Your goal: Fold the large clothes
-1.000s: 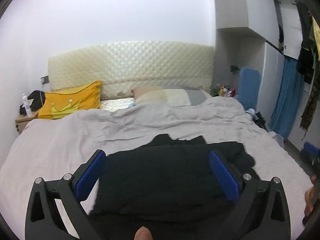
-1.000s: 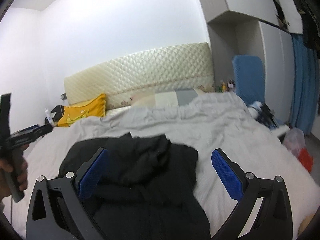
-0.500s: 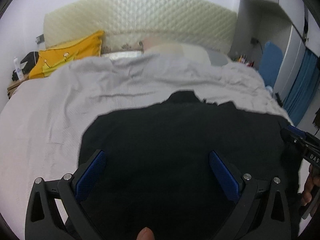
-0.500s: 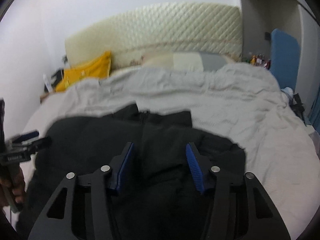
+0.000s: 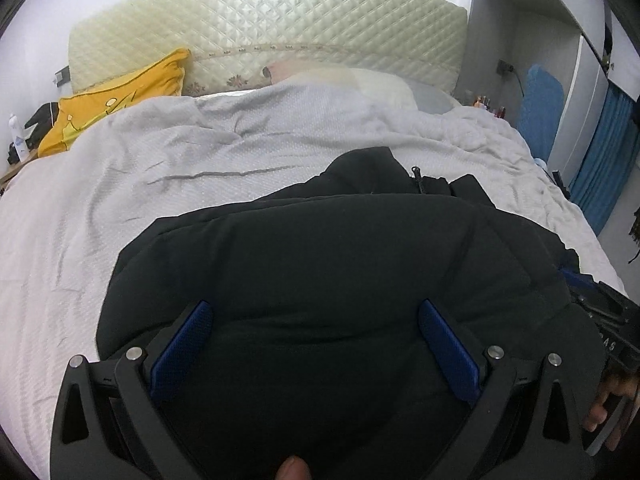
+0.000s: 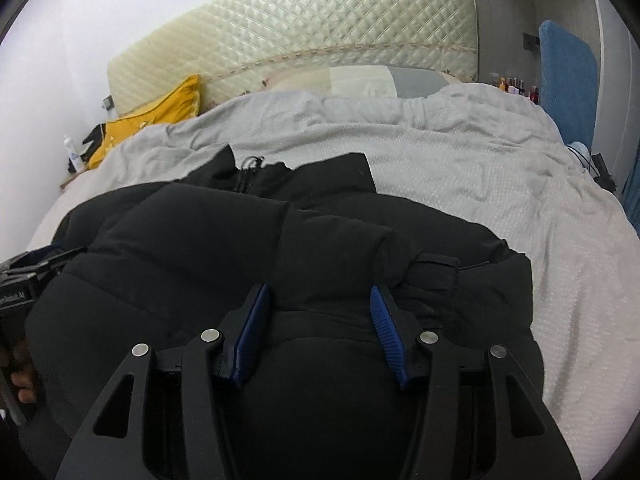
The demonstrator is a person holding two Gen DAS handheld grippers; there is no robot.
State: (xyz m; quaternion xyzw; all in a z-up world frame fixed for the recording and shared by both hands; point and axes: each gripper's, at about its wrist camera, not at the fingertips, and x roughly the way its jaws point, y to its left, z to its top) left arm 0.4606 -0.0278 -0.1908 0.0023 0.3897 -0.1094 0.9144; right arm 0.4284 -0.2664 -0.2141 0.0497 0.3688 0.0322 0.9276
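A large black padded jacket lies on the grey bedspread, its zipped collar pointing at the headboard; it also fills the right wrist view. My left gripper is wide open, low over the jacket's near part, with blue pads on either side of the padding. My right gripper is partly closed, its blue pads on either side of a ridge of the jacket's fabric without pinching it. Each gripper shows at the edge of the other's view.
The grey bedspread covers the bed. A yellow cushion and a pale pillow lie by the quilted headboard. A bedside table with a bottle stands left. Blue curtains hang right.
Both grippers have dropped down and forward onto the jacket. The right gripper's jaws have narrowed from wide open to partly closed. The left gripper has stayed wide open.
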